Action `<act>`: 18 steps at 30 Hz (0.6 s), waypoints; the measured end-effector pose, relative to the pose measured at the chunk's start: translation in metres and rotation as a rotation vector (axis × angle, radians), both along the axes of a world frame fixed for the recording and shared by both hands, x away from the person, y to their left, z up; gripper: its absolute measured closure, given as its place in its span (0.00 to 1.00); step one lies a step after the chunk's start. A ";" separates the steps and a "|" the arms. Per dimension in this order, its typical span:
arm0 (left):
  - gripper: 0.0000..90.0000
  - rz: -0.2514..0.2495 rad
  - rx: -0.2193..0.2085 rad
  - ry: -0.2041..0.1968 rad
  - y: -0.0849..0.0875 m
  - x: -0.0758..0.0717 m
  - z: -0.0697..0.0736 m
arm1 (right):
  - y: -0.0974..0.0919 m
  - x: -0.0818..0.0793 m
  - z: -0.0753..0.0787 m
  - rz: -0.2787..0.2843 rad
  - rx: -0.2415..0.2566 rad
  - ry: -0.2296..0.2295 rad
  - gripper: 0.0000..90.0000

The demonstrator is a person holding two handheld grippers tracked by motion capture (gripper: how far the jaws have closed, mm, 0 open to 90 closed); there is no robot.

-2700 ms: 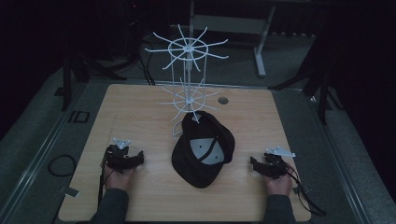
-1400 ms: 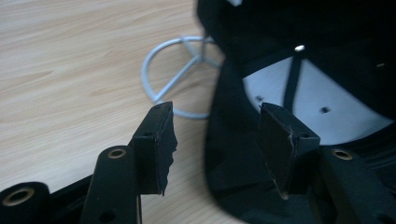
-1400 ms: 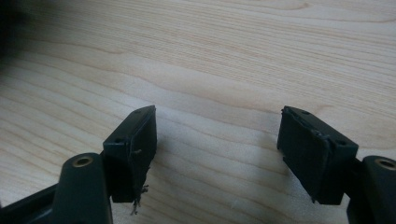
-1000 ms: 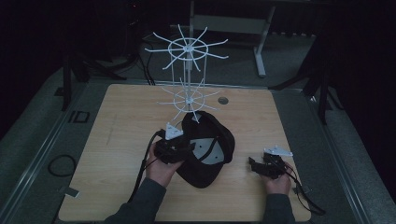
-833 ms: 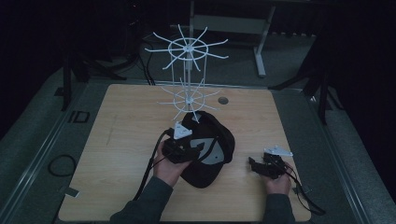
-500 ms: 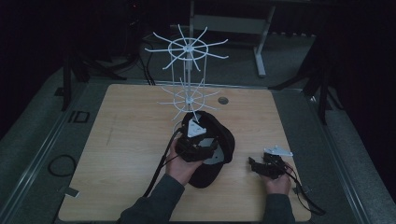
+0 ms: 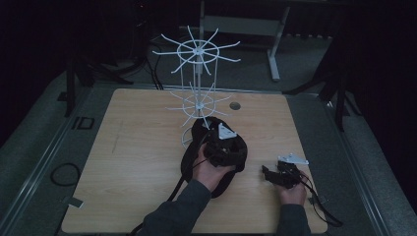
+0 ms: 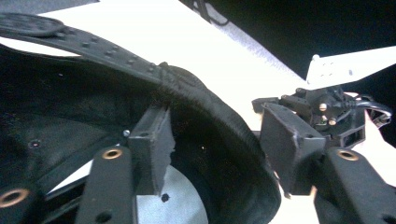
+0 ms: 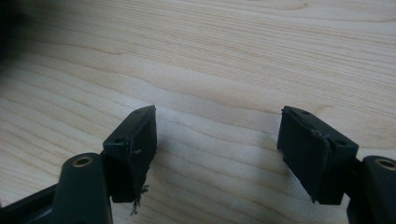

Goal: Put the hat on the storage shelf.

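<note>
Left gripper sat over the black cap, which lay upside down at table centre, just in front of the white wire rack. In the left gripper view its jaws were spread wide and straddled the cap's rim: 1 jaw inside the crown, 1 outside, not yet clamped. The strap crossed the top of that view. Right gripper rested on the table to the right of the cap, apart from it. Its 2 jaws were released, with bare wood between them in the right gripper view.
</note>
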State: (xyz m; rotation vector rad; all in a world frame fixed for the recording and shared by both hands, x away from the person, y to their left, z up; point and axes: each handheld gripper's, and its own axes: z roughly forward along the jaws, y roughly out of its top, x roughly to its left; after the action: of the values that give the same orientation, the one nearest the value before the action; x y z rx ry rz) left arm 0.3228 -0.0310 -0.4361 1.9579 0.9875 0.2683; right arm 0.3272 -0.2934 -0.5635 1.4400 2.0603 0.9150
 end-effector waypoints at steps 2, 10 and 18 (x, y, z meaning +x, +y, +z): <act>0.63 -0.009 -0.003 0.009 -0.002 0.002 -0.001 | 0.000 0.000 0.000 0.001 0.000 -0.001 0.31; 0.93 -0.040 -0.028 -0.001 -0.001 -0.004 0.003 | 0.000 0.000 0.000 0.001 0.002 0.001 0.31; 0.97 -0.098 -0.039 -0.034 0.005 -0.016 0.017 | 0.000 0.001 0.000 0.003 -0.001 -0.002 0.30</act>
State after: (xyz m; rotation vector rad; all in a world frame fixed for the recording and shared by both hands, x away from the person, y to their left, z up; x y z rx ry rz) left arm 0.3070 -0.0261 -0.4195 1.9532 0.8667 0.2244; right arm 0.3278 -0.2938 -0.5636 1.4352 2.0624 0.9159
